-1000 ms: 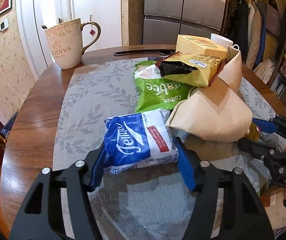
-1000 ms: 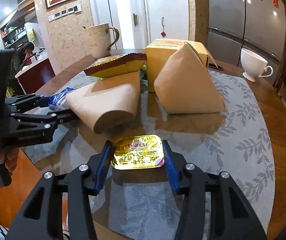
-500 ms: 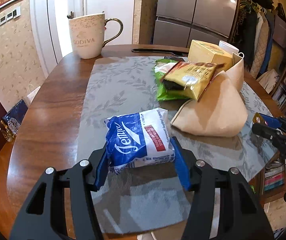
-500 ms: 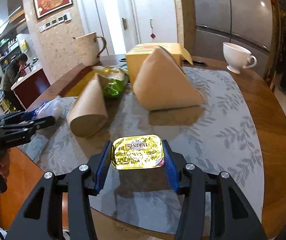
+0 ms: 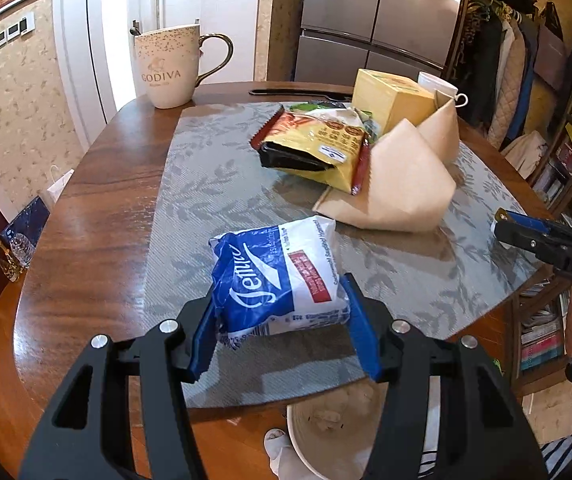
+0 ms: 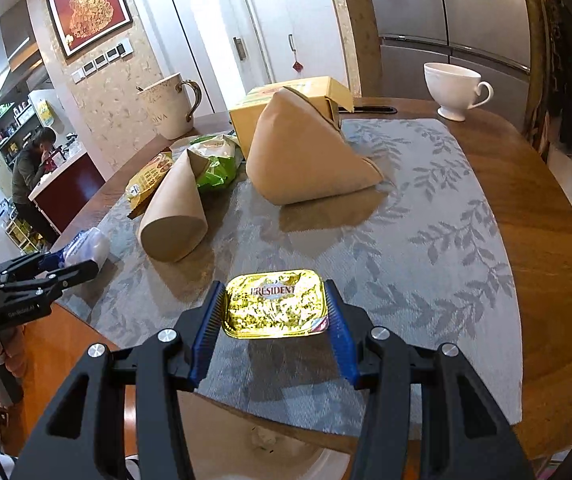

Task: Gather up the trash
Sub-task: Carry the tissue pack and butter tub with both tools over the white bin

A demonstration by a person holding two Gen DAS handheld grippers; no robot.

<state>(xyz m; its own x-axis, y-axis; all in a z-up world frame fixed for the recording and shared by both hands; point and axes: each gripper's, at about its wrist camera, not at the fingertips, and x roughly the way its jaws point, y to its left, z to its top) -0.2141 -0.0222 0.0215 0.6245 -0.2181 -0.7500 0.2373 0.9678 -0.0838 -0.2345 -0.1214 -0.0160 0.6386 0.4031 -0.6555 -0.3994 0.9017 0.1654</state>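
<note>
My left gripper (image 5: 280, 314) is shut on a blue and white tissue pack (image 5: 278, 276), held just above the near edge of the grey placemat (image 5: 214, 184). In the right wrist view, my right gripper (image 6: 276, 312) is shut on a gold foil butter packet (image 6: 276, 304) marked PRESIDENT, also near the table's front edge. Below that edge a pale bin opening (image 5: 325, 436) shows crumpled scraps inside; the same bin (image 6: 278, 446) appears under the right gripper. Each gripper also shows at the side of the other's view: the right gripper (image 5: 525, 236) and the left gripper (image 6: 58, 270).
On the mat lie a yellow snack bag (image 5: 317, 148), a green bag (image 6: 216, 166), two brown paper cones (image 5: 401, 184) (image 6: 305, 152) and a yellow box (image 5: 389, 96). A Godiva mug (image 5: 168, 66) and a white teacup (image 6: 455, 88) stand at the back. A person (image 6: 30, 168) is in the kitchen behind.
Both grippers have drawn back from the pile toward the table's near edge, each carrying its item. The bin opening has come into view below them.
</note>
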